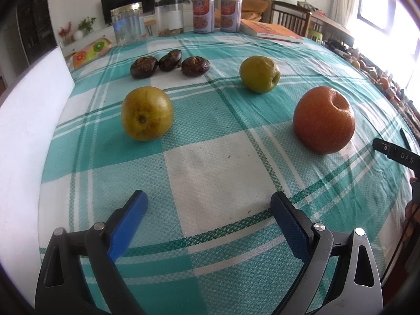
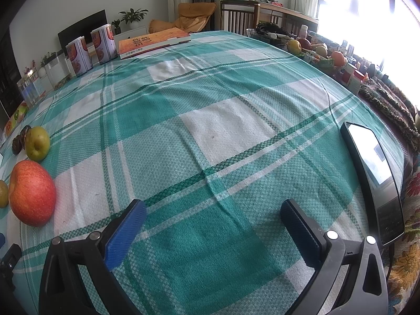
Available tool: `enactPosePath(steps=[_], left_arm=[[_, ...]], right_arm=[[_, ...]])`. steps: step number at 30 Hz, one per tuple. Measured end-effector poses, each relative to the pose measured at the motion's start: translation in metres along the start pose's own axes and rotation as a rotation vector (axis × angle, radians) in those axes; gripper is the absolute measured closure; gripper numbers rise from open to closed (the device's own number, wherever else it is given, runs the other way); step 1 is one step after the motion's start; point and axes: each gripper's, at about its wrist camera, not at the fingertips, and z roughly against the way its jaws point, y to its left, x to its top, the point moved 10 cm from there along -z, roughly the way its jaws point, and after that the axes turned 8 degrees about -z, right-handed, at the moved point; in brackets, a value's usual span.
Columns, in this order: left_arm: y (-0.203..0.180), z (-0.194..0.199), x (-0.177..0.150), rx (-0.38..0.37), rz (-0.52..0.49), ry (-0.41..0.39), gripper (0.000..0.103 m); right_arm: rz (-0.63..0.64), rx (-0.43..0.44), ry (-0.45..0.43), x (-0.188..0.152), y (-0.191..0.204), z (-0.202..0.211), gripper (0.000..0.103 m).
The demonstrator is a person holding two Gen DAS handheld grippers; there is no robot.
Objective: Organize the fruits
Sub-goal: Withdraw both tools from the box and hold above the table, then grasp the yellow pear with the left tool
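Observation:
On the green-checked tablecloth [image 1: 215, 173] lie a yellow-brown pear [image 1: 146, 116], a greener pear [image 1: 259, 74], a red apple [image 1: 324, 119] and three dark water chestnuts [image 1: 169, 63]. My left gripper [image 1: 208, 200] hovers open over bare cloth, short of the fruit, nothing between its blue pads. In the right wrist view the apple [image 2: 31, 193] and the green pear [image 2: 37, 143] sit at the far left. My right gripper [image 2: 213, 211] is open over empty cloth, to the right of the fruit.
A white board [image 1: 31, 110] stands along the left edge. Clear jars [image 1: 128, 23], two printed cans [image 1: 216, 14] and an orange book [image 1: 270, 30] line the far edge. A phone [image 2: 372, 173] lies at the right. Cluttered bottles and fruit [image 2: 328, 52] sit beyond the right edge.

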Motion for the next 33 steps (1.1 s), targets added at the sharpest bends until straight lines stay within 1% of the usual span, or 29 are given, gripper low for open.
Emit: enactPosePath(steps=[2,4,6,7,12,16,17,19,22,23,24,25,27,29,31,32,33], left_arm=[[0.002,0.004,0.000,-0.046,0.033,0.006,0.007],[0.006,0.008,0.000,-0.082,0.087,0.011,0.007],[0.011,0.013,0.004,-0.107,0.125,0.008,0.007],[0.014,0.015,0.008,-0.109,0.136,0.001,0.007],[0.036,0.026,0.025,-0.078,0.180,-0.042,0.007],[0.050,0.016,0.041,-0.045,0.222,-0.060,0.007],[0.054,0.009,0.046,-0.027,0.226,-0.050,0.007],[0.059,-0.010,0.053,0.015,0.220,-0.005,0.009],[0.064,-0.023,0.060,0.060,0.212,-0.001,0.011],[0.065,-0.024,0.060,0.071,0.209,-0.005,0.015],[0.066,-0.025,0.060,0.071,0.204,-0.007,0.041],[0.067,-0.026,0.057,0.079,0.195,0.007,0.053],[0.068,-0.023,0.054,0.061,0.200,-0.002,0.053],[0.070,-0.013,0.047,0.046,0.227,-0.008,0.053],[0.069,0.003,0.040,0.014,0.257,-0.026,0.053],[0.066,0.010,0.037,0.000,0.262,-0.034,0.053],[0.063,0.018,0.033,-0.010,0.260,-0.039,0.053]], right_arm=[[0.001,0.000,0.000,-0.001,0.001,0.000,0.001],[0.001,0.000,0.001,0.000,0.001,0.000,0.001],[0.001,0.000,0.001,-0.001,0.001,0.000,0.000],[0.001,0.000,0.001,0.000,0.001,0.000,0.000],[0.001,0.000,0.001,-0.001,0.001,0.000,0.000],[0.001,0.000,0.001,0.000,0.001,0.000,0.000],[0.001,0.000,0.001,0.000,0.000,0.000,0.000],[0.000,0.001,0.001,0.000,0.000,0.000,0.000],[0.001,0.002,0.001,-0.001,0.002,0.000,0.000],[0.001,0.002,0.001,-0.002,0.002,0.000,0.000],[0.001,0.002,0.001,-0.002,0.002,0.000,0.000],[0.001,0.002,0.001,-0.001,0.002,0.000,0.000],[0.001,0.003,0.001,-0.001,0.002,0.000,0.000],[-0.007,0.034,-0.009,-0.002,0.004,0.003,0.000],[-0.030,0.104,-0.012,0.002,0.013,0.014,0.001],[-0.029,0.162,-0.028,0.009,0.027,0.027,0.001],[0.003,0.239,-0.055,0.020,0.049,0.043,0.001]])
